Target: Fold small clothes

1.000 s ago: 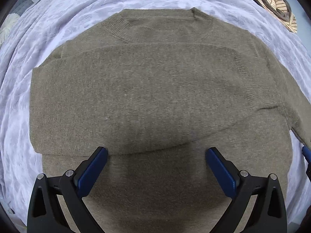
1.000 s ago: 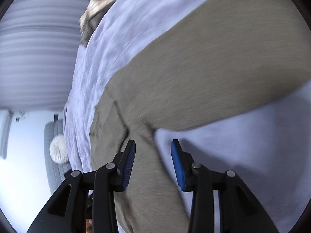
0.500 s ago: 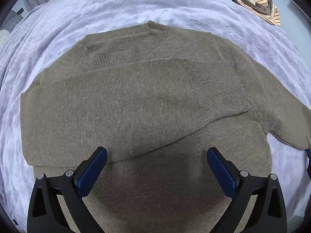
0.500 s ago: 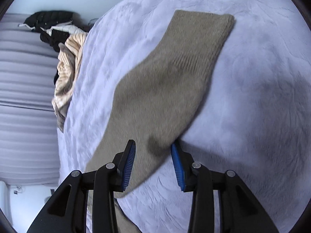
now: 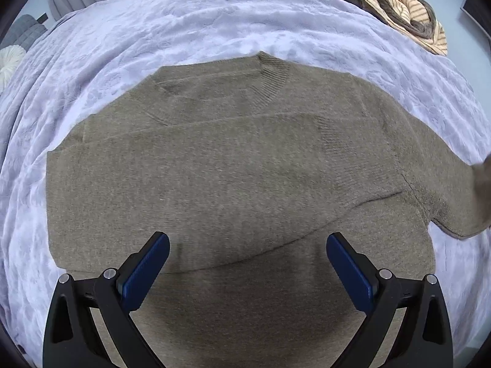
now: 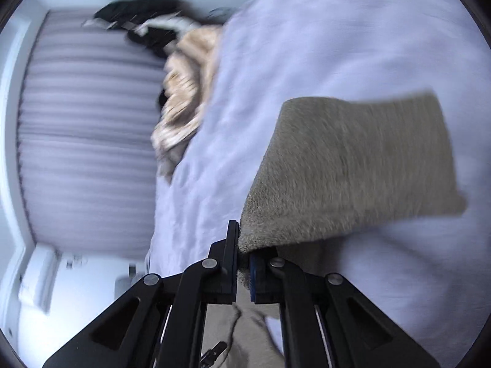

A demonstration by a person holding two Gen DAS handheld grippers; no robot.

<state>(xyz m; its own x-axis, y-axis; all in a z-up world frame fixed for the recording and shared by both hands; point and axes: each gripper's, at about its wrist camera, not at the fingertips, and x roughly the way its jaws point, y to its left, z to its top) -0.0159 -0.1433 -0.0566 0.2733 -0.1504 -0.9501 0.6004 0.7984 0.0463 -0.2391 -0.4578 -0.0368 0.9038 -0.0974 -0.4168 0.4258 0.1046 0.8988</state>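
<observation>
An olive-brown knit sweater point(image 5: 233, 178) lies flat on a lavender bedspread point(image 5: 190, 24), collar at the far side, with one sleeve folded across its chest. My left gripper point(image 5: 247, 260) is open and empty, hovering over the sweater's lower body. My right gripper point(image 6: 244, 257) is shut on the other sleeve point(image 6: 353, 165), which hangs lifted above the bedspread point(image 6: 337, 36). That sleeve also shows at the right edge of the left wrist view point(image 5: 481, 174). The right wrist view is blurred by motion.
A heap of striped tan and brown clothes point(image 5: 399, 6) lies at the far right of the bed, also seen in the right wrist view point(image 6: 184, 98) with dark garments point(image 6: 147, 15) behind. Curtains point(image 6: 86, 138) hang beyond the bed. A grey cushion point(image 5: 21, 33) sits far left.
My right gripper has closed on the sleeve and lifted it off the bedspread, swinging fast. My left gripper has stayed open and drawn back a little, so more of the bed shows.
</observation>
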